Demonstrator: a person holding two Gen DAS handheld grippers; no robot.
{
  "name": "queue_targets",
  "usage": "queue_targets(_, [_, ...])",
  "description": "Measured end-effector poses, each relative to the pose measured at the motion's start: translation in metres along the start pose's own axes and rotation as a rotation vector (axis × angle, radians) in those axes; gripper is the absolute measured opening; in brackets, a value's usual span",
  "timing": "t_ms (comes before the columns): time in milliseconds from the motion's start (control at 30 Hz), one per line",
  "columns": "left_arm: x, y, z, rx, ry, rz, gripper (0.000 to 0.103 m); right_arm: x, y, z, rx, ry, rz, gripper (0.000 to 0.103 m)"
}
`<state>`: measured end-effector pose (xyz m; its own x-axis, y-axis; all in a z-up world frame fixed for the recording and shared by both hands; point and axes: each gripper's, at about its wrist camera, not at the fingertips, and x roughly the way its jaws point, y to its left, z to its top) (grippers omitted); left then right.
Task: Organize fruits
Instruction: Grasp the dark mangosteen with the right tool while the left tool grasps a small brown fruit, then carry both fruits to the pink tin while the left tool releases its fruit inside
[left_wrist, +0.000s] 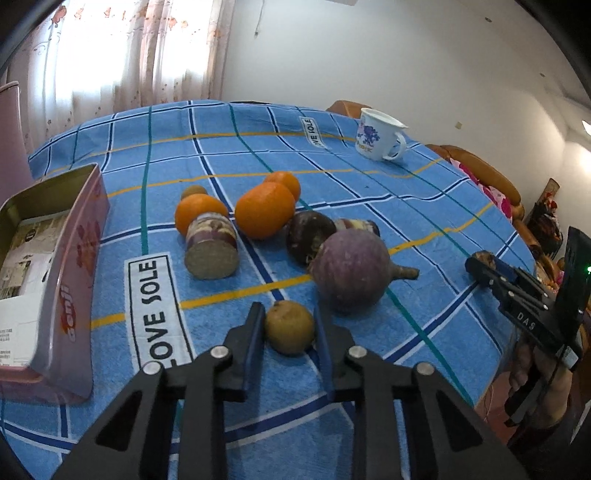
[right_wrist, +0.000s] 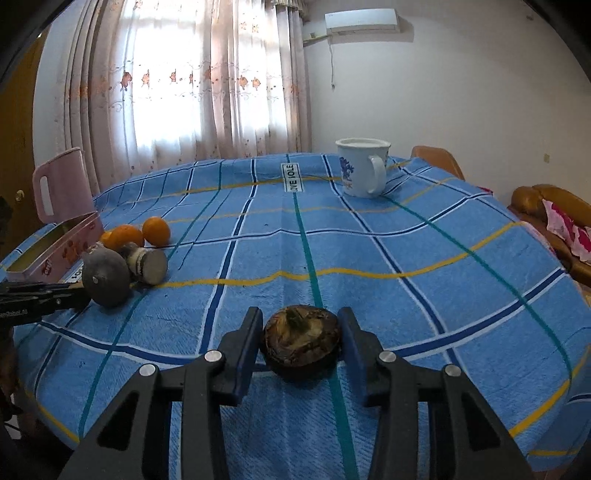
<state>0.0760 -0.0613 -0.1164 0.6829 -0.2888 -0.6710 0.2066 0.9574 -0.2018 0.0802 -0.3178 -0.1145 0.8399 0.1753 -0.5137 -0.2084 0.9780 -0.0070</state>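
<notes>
Your left gripper (left_wrist: 289, 326) reaches forward low over the table (left_wrist: 229, 155), angled down at the blue checked cloth, and its 2 fingers (left_wrist: 255, 325) pinch a small brownish-yellow fruit (left_wrist: 290, 327) that sits on the cloth between them. Just beyond it lies a large purple round fruit (left_wrist: 351, 269) with a stub stem, touching a darker one (left_wrist: 308, 236) behind it. Farther back are 3 oranges (left_wrist: 264, 214) and 2 cut purple pieces (left_wrist: 211, 245) lying on their sides. The open pink tin (left_wrist: 62, 258) stands at your left, near the table edge.

Your right gripper (right_wrist: 301, 345) is held well apart from that cluster, off to the right side of the table and pointing across it toward the window. Its fingers (right_wrist: 248, 343) close on a dark brown round fruit (right_wrist: 301, 341), stem end facing the camera; whether it rests on the cloth or is lifted cannot be told. A white mug (right_wrist: 364, 168) with a blue flower stands at the far edge
</notes>
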Motion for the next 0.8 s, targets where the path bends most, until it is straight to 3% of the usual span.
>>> queue_targets(200, [-0.018,0.001,0.001,0.014,-0.065,0.009,0.028,-0.018,0.006,0.010,-0.030,-0.053,-0.018,0.043])
queue_targets(367, [-0.035,-0.005,0.006,0.056,-0.136,0.049,0.028,-0.032,0.022,0.019,-0.060,-0.090,0.020,0.043])
queue_targets(800, [-0.066,0.019,0.010,0.040,-0.226,0.128,0.028,-0.030,0.094,0.043,-0.156,-0.128,0.214,0.043])
